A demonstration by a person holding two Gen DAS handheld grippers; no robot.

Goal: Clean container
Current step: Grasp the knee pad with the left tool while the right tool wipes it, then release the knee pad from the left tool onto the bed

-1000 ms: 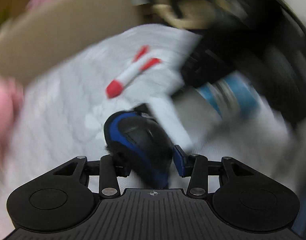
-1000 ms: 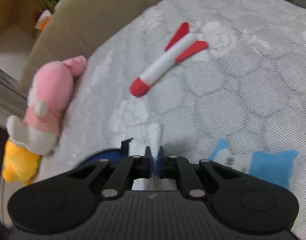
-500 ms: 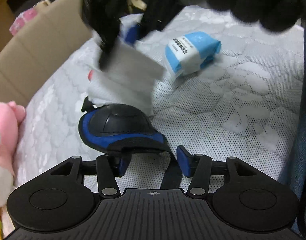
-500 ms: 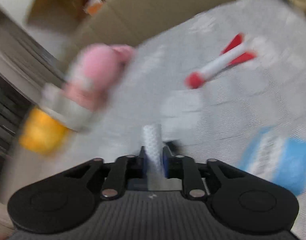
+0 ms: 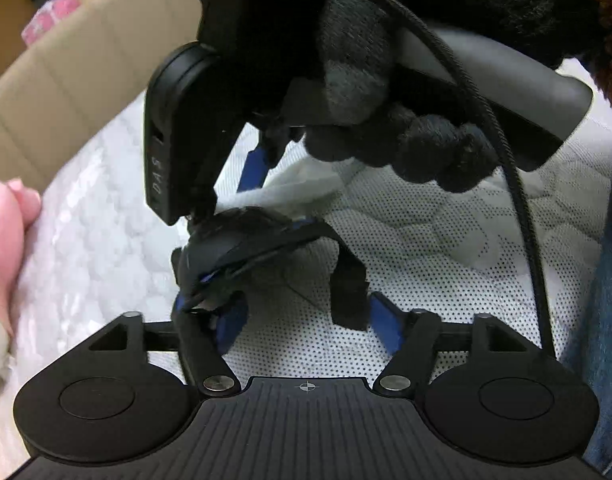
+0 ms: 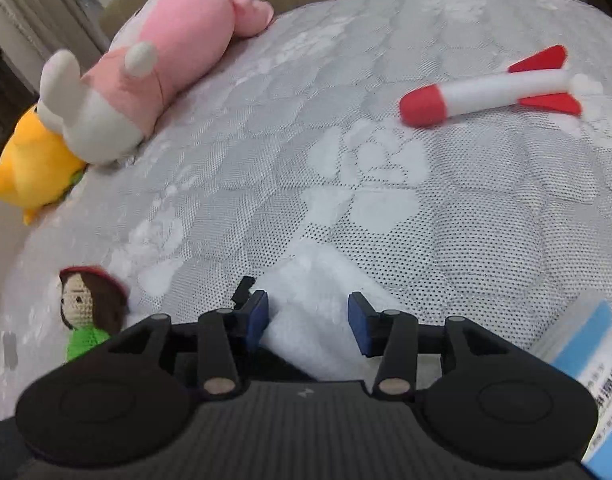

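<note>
Left gripper [image 5: 306, 316] fingers are opening around one knee pad [image 5: 242, 252], lower centre. Right gripper [image 6: 308, 322] fingers are opening around one white wipe [image 6: 306, 316]. Three plush toys and one toy rocket [image 6: 486, 94] are lying on the bed [image 6: 386, 200].

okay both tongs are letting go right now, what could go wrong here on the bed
1. The left tongs are opening with the knee pad tilted against one pad; its strap could snag.
2. The right tongs are opening around the white wipe; it may drop short.
3. The tongs crowd each other and could collide.
</note>
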